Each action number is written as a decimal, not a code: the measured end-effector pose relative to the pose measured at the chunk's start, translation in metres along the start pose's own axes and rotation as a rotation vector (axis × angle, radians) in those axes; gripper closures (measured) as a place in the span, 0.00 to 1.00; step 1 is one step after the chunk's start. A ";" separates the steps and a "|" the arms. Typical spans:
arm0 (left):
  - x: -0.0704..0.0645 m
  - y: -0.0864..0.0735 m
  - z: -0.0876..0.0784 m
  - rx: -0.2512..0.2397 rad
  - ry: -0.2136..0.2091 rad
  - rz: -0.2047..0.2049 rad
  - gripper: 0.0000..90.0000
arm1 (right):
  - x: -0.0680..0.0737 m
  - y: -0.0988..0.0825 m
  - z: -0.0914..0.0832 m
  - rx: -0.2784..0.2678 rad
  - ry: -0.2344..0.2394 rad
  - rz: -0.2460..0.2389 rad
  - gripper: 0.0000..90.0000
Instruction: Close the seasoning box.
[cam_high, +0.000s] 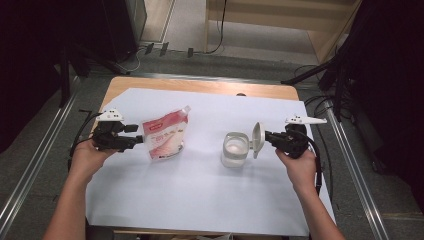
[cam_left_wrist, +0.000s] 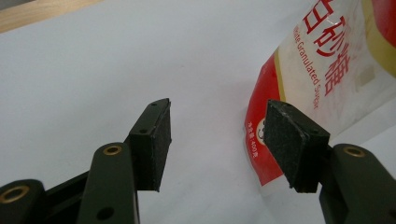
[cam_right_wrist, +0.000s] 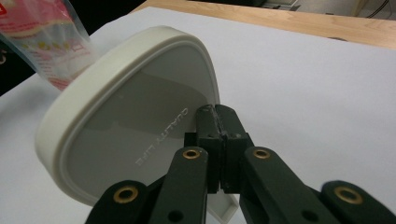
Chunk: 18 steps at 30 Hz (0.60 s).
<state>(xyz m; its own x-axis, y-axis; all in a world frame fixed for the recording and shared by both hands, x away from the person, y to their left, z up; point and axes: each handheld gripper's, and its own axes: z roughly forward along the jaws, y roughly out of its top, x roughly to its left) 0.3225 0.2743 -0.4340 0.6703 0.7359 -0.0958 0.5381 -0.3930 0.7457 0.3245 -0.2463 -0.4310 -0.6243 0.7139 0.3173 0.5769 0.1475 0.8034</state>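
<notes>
A red-and-white pouch of granulated sugar (cam_high: 165, 134) stands left of centre on the white sheet (cam_high: 200, 200). My left gripper (cam_high: 137, 135) sits just left of it. In the left gripper view its jaws (cam_left_wrist: 224, 140) are open, and the pouch (cam_left_wrist: 327, 60) has its lower edge behind the right pad (cam_left_wrist: 294, 144). A clear container (cam_high: 234, 150) with white contents stands right of centre, its top uncovered. My right gripper (cam_high: 265, 136) is shut on the edge of the container's white lid (cam_high: 257, 137), which it holds on edge beside the container. In the right gripper view the lid (cam_right_wrist: 126, 116) stands tilted in front of the closed jaws (cam_right_wrist: 218, 126).
The white sheet covers most of a wooden table (cam_high: 200, 86). Metal rails run along both sides, and cables lie on the floor behind. The blurred pouch (cam_right_wrist: 46, 32) appears at the top left of the right gripper view.
</notes>
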 end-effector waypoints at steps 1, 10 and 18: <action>0.000 0.000 0.000 -0.005 -0.001 -0.002 0.48 | 0.001 0.000 0.000 0.000 -0.003 -0.005 1.00; 0.000 0.000 0.001 -0.002 -0.001 -0.010 0.47 | 0.010 0.002 0.002 0.002 0.012 -0.021 0.99; 0.001 -0.001 0.001 0.001 -0.005 -0.011 0.47 | 0.022 0.003 0.008 0.012 0.031 -0.052 0.98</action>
<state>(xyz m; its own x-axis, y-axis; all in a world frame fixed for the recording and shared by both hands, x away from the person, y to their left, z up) 0.3230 0.2747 -0.4350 0.6673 0.7371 -0.1073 0.5455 -0.3854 0.7442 0.3166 -0.2244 -0.4260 -0.6693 0.6838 0.2905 0.5495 0.1924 0.8130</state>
